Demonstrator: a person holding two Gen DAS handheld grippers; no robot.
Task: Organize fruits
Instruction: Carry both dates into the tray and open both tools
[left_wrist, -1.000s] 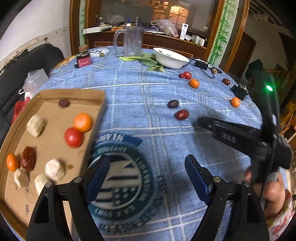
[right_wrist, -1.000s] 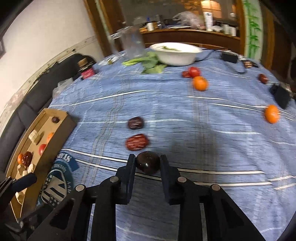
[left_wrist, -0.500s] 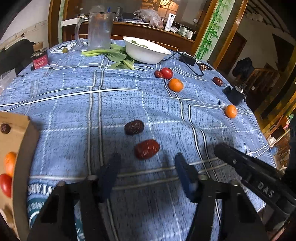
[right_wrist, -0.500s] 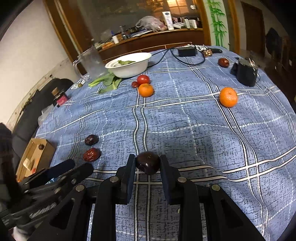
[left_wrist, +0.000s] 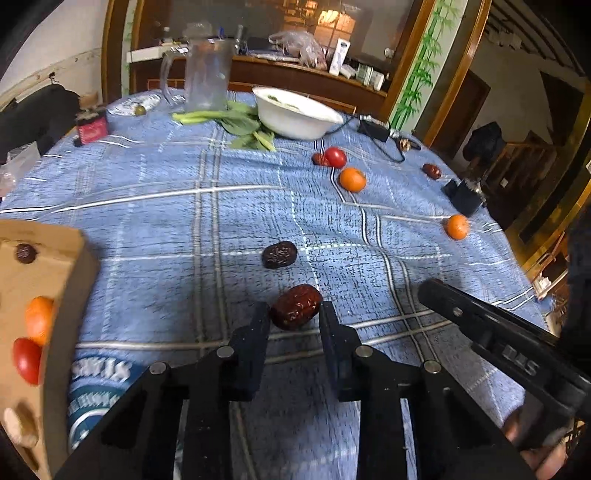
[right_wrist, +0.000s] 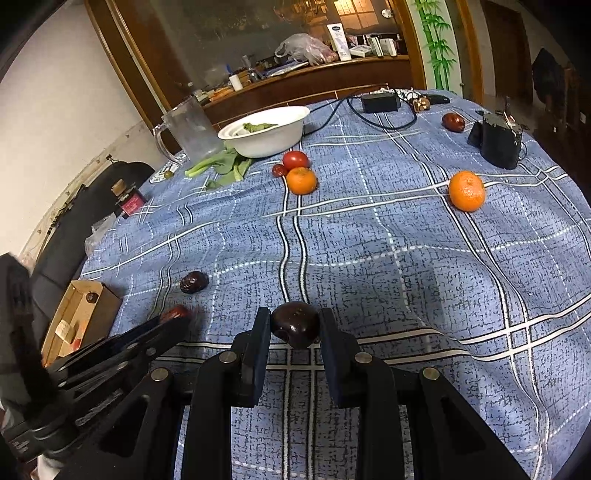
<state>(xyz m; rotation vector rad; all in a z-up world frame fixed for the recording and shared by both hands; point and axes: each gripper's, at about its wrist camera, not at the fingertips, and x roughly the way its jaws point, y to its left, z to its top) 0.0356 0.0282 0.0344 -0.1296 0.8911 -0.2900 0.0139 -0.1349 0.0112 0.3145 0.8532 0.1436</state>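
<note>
My left gripper (left_wrist: 294, 321) is shut on a wrinkled red date (left_wrist: 295, 306) on the blue checked tablecloth. A darker date (left_wrist: 279, 254) lies just beyond it. My right gripper (right_wrist: 294, 326) is shut on a dark glossy date (right_wrist: 295, 324) and holds it above the cloth. The cardboard tray (left_wrist: 64, 280) at the left holds an orange (left_wrist: 38, 319), a tomato (left_wrist: 26, 360) and a small date (left_wrist: 25, 253). Loose on the cloth are a tomato (right_wrist: 295, 159), two oranges (right_wrist: 301, 180) (right_wrist: 466, 190) and a far date (right_wrist: 453, 122).
A white bowl (right_wrist: 271, 136), leafy greens (right_wrist: 221, 168) and a glass jug (right_wrist: 190, 131) stand at the back. A black charger with cable (right_wrist: 380, 102) and a black box (right_wrist: 496, 142) sit at the far right. A red jar (left_wrist: 91, 127) is at the back left.
My left gripper swung from the tray to the red date and closed on it. My right gripper, still holding the dark date, turned right and lifted.
</note>
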